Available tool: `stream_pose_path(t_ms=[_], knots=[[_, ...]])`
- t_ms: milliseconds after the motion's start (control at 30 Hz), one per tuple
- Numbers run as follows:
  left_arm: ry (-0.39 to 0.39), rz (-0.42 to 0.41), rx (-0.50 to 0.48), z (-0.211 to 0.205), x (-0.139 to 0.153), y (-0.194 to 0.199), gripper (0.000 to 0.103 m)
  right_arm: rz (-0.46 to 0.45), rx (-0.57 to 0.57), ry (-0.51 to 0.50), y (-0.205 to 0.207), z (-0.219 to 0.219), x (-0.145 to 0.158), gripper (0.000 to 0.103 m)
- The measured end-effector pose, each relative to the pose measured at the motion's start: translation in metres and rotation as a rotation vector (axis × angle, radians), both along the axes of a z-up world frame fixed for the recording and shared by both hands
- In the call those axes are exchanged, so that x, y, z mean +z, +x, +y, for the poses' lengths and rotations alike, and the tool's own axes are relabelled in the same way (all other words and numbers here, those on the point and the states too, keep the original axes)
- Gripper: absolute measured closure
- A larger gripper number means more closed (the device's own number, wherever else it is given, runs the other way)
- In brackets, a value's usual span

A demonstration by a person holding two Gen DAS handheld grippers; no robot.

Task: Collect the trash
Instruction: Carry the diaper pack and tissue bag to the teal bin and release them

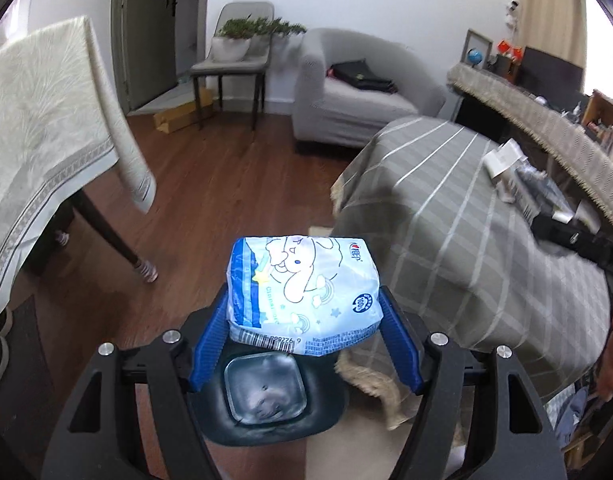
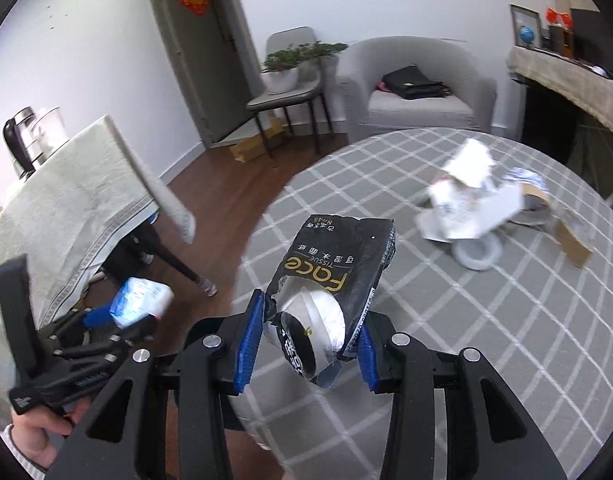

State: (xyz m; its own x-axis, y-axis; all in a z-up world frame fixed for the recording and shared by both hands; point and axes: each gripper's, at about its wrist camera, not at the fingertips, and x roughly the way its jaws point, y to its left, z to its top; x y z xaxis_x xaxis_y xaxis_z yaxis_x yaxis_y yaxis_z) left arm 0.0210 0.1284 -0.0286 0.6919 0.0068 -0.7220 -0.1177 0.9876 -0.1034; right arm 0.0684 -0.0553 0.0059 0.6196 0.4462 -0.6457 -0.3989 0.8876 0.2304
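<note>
My left gripper (image 1: pixel 304 300) is shut on a blue-and-white tissue pack (image 1: pixel 302 292) printed with a cartoon dog, its blue fingers (image 1: pixel 210 340) pressing both sides. Under the pack sits a dark round bin (image 1: pixel 326 408) with a glossy square middle. My right gripper (image 2: pixel 310 320) is shut on a crumpled black tissue pack (image 2: pixel 338 268) with a silvery inside, held over the edge of the grey checked table (image 2: pixel 486 340). The left gripper (image 2: pixel 118 312) with its blue pack (image 2: pixel 140 300) appears low at the left of the right wrist view. Crumpled white paper (image 2: pixel 466 204) and a white tape roll (image 2: pixel 476 254) lie on the table.
A table with a cream cloth (image 1: pixel 38 140) stands at the left, its dark leg (image 1: pixel 110 236) on the wooden floor (image 1: pixel 210 184). Behind are a chair with potted plants (image 1: pixel 234 44) and a grey armchair (image 1: pixel 358 96) holding a black bag. A cardboard scrap (image 2: pixel 570 240) lies on the checked table.
</note>
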Motion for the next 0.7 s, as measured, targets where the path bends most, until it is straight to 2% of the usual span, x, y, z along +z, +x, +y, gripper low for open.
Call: stream_pose_path(t_ms=[200,700], knots=[[-0.039,0.068,0.015,0.023,-0.021,-0.002,0.030,0.005,0.089,-0.001,-0.003,0.043,0.001,0.061],[-0.029,0.275,-0.012,0.058,-0.079,-0.005,0.029,0.058,0.255,-0.032,-0.008,0.128,-0.018,0.061]])
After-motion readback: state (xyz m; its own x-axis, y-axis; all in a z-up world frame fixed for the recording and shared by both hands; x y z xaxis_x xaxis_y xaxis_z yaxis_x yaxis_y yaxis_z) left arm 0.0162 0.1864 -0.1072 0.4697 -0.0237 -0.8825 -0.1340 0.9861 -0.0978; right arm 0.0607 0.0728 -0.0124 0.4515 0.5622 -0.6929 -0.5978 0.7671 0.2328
